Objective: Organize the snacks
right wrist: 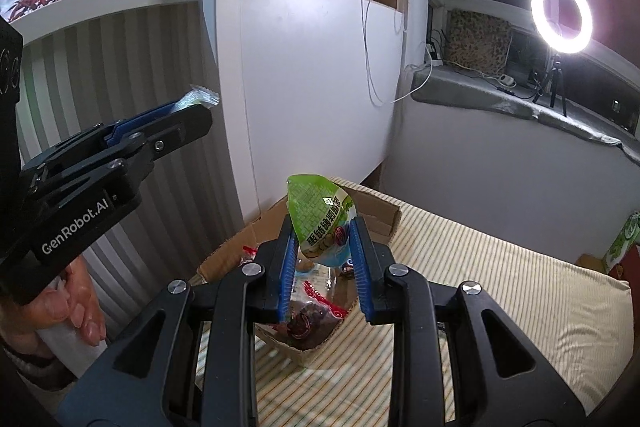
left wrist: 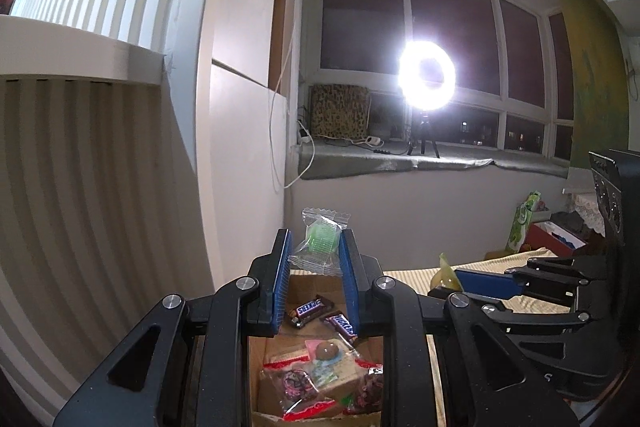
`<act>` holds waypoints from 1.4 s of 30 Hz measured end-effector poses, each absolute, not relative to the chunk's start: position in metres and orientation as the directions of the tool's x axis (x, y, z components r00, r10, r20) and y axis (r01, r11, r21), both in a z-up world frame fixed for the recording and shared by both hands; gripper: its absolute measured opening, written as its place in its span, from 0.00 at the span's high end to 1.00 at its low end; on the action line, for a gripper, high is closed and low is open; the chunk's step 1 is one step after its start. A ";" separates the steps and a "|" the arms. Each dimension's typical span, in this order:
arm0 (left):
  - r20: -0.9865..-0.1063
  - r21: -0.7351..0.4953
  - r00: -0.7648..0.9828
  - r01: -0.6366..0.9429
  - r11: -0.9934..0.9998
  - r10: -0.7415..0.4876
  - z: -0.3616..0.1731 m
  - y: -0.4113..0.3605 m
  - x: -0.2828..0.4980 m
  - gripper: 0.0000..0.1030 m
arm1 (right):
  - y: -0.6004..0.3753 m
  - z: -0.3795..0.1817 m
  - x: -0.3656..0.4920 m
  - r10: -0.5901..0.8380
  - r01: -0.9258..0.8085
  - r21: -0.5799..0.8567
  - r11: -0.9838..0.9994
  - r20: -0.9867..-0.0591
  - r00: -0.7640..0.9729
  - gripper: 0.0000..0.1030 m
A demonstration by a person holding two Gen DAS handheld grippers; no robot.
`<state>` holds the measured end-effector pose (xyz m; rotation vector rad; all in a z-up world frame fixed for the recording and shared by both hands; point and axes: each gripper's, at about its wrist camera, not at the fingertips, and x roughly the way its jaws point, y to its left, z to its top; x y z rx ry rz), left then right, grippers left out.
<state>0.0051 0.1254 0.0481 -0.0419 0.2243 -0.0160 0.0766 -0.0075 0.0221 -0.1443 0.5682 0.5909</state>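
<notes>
Snacks in the box: two Snickers bars lie side by side toward the far end; nearer the camera sit one round brown chocolate ball and at least three red-trimmed clear packets with dark contents. The rest is partly hidden by the gripper frames, so the count is not complete.
Cardboard box: one, flaps open, standing at the far left corner of the striped yellow cloth, against the white cabinet.
Left gripper: clamped on one clear wrapper holding a green sweet, held in the air above the far end of the box; in the right wrist view only the wrapper's crimped end shows past the tips.
Right gripper: clamped on one sealed cup with a green printed lid, held above the box opening, lid facing the camera and tilted.
Hand: one, seen at the lower left of the right wrist view, around the left gripper's handle.
Ring light: one, lit, on a small tripod on the window sill.
Leopard-print cushion: one, at the left end of the sill.
Green bag: one, standing beyond the far right edge of the cloth.
</notes>
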 end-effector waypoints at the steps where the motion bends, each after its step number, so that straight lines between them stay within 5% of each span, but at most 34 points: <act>1: -0.225 -0.041 0.974 0.011 0.999 -0.020 0.047 0.125 0.006 0.79 | -0.006 0.020 0.078 0.487 -0.566 0.032 0.824 -0.549 0.679 0.74; 28: -0.508 -0.090 0.861 -0.032 0.995 -0.018 -0.073 0.150 0.101 0.79 | 0.029 -0.095 0.183 0.495 -0.572 0.139 0.809 -0.686 0.534 0.73; 30: -0.527 -0.076 0.850 -0.036 0.996 -0.010 -0.079 0.147 0.105 0.78 | 0.030 -0.099 0.185 0.498 -0.577 0.135 0.806 -0.681 0.537 0.49; 31: -0.535 -0.064 0.845 -0.045 0.997 0.004 -0.080 0.146 0.106 0.76 | 0.029 -0.098 0.185 0.491 -0.567 0.125 0.814 -0.672 0.555 0.47; 33: -0.531 -0.034 0.845 -0.100 0.994 0.067 -0.081 0.147 0.103 0.46 | 0.025 -0.096 0.184 0.494 -0.563 0.124 0.817 -0.653 0.573 0.46; 35: -0.509 -0.028 0.855 -0.132 0.991 0.099 -0.076 0.151 0.100 0.30 | 0.022 -0.092 0.183 0.496 -0.558 0.125 0.821 -0.641 0.586 0.46; 42: -0.464 0.001 0.875 -0.154 0.988 0.137 -0.060 0.154 0.087 0.26 | 0.016 -0.074 0.166 0.487 -0.550 0.102 0.829 -0.614 0.621 0.43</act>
